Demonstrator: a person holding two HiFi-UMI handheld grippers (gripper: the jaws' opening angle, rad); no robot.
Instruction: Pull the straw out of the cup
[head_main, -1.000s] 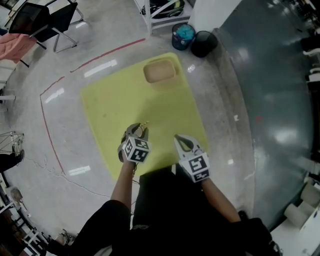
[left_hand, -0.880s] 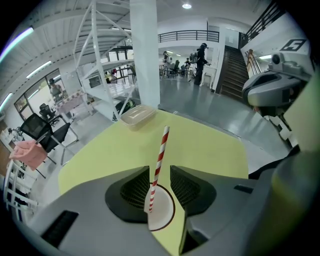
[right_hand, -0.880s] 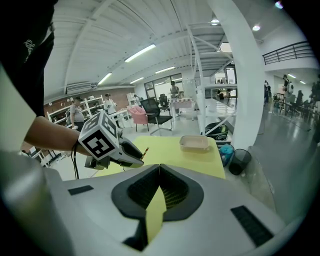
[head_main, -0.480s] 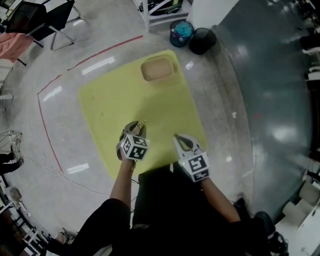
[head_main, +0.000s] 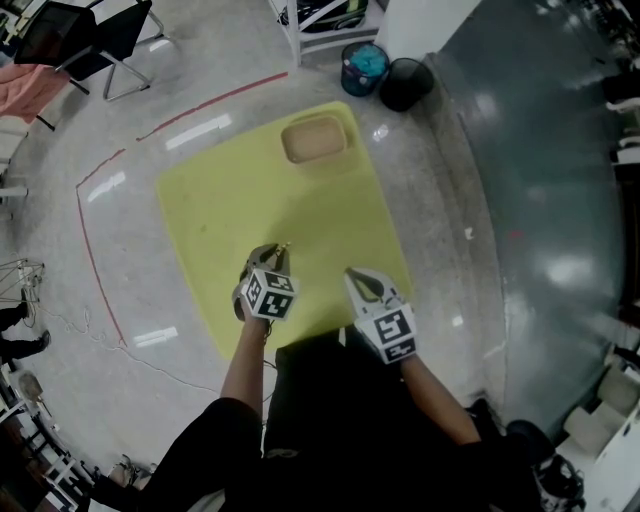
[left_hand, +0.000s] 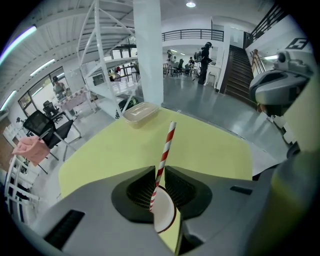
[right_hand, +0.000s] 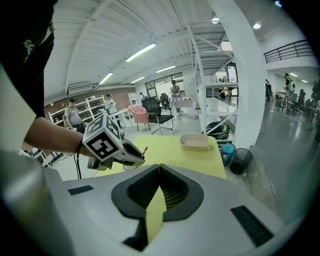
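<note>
Left gripper (left_hand: 159, 169): the jaws have just been closing round the red-and-white striped straw (left_hand: 168, 140). They now stand narrowly to either side of it. A sliver of gap shows, so we judge the pinch is not yet made.

The straw leans slightly in the cup (left_hand: 166, 216), which sits on the yellow table (left_hand: 95, 155) directly under these jaws.

Right gripper (right_hand: 159, 166): jaws together, nothing between them, held beside the left one near the table's front edge.

Step in hand: securing the straw. We would finish closing gently, since the straw looks like paper and probably crushes. Then we would draw along the straw's own lean, so the light cup is not dragged or tipped. If the cup lifts, the right gripper could steady it.
</note>
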